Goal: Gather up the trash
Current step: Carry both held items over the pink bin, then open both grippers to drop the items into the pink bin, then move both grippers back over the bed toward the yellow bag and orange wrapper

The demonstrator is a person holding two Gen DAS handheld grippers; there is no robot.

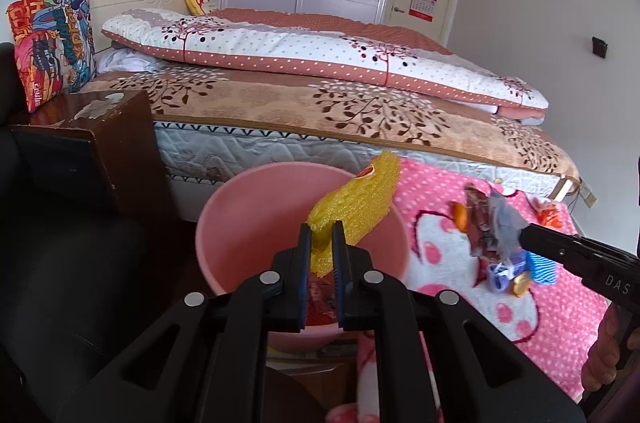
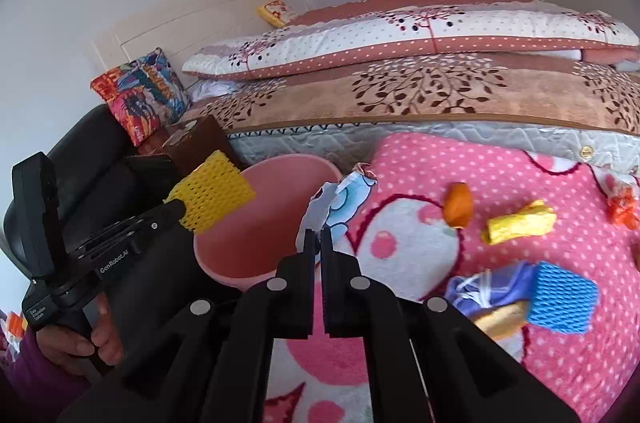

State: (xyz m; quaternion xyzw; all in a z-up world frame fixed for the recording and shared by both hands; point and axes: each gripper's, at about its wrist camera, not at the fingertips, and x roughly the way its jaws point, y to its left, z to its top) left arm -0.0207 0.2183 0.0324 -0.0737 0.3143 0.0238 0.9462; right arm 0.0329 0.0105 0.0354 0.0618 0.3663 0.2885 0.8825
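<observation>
I am holding one yellow foam net (image 1: pixel 354 199) in my left gripper (image 1: pixel 321 239) over one pink bucket (image 1: pixel 240 223); my right gripper (image 2: pixel 317 237) is pinching one crumpled wrapper (image 2: pixel 344 193) beside the bucket; one blue foam net (image 2: pixel 560 297) is lying farther from it.

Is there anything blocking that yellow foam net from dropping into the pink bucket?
Nothing visible does. The left gripper holds the yellow foam net right over the open pink bucket, with only a wrapper lying at the bottom.
</observation>
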